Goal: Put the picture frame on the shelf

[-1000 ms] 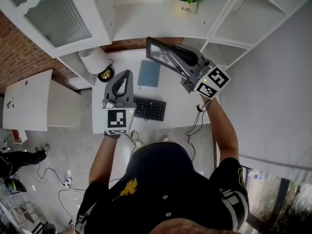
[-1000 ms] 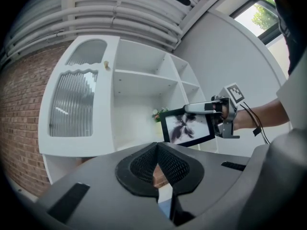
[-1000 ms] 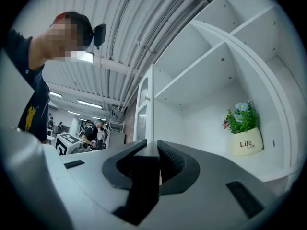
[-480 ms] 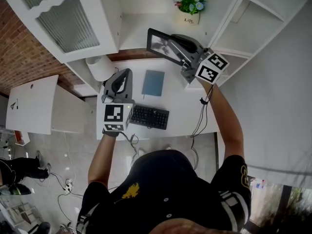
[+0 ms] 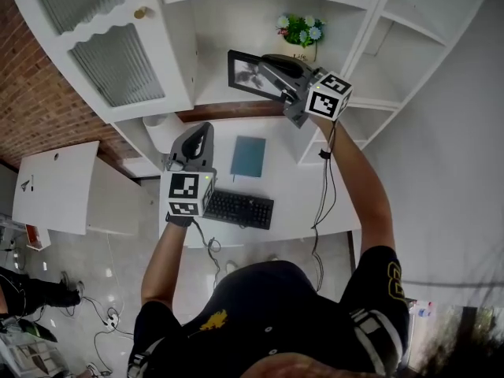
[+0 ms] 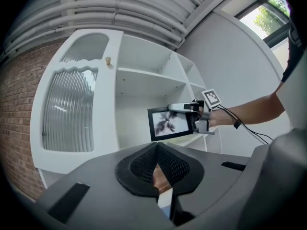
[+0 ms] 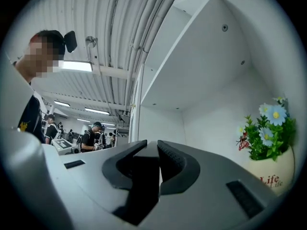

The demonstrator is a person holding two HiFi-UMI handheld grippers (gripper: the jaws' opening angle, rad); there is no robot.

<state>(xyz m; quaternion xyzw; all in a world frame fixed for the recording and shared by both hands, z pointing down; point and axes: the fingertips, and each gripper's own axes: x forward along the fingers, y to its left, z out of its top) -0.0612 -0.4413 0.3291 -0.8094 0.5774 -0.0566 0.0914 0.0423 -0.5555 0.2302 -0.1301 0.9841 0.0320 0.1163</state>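
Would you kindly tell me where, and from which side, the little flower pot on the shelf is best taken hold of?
Grip the flower pot round its cream body, below the blooms, coming in level from the open front of the shelf. It stands upright near the back corner, so only the front is free, and a claw coming from above would probably crush the flowers.

a tally of what shows

two claws: the left gripper (image 5: pixel 200 129) and the right gripper (image 5: pixel 266 69). one picture frame (image 5: pixel 244 71), in the right claw. one flower pot (image 5: pixel 300 38), just beyond that claw. one blue notebook (image 5: pixel 248 156), between the two claws. one keyboard (image 5: pixel 239 209), just right of the left claw. two ribbed glass panels (image 5: pixel 116 63) and one knob (image 5: pixel 141 12), left of the left claw.
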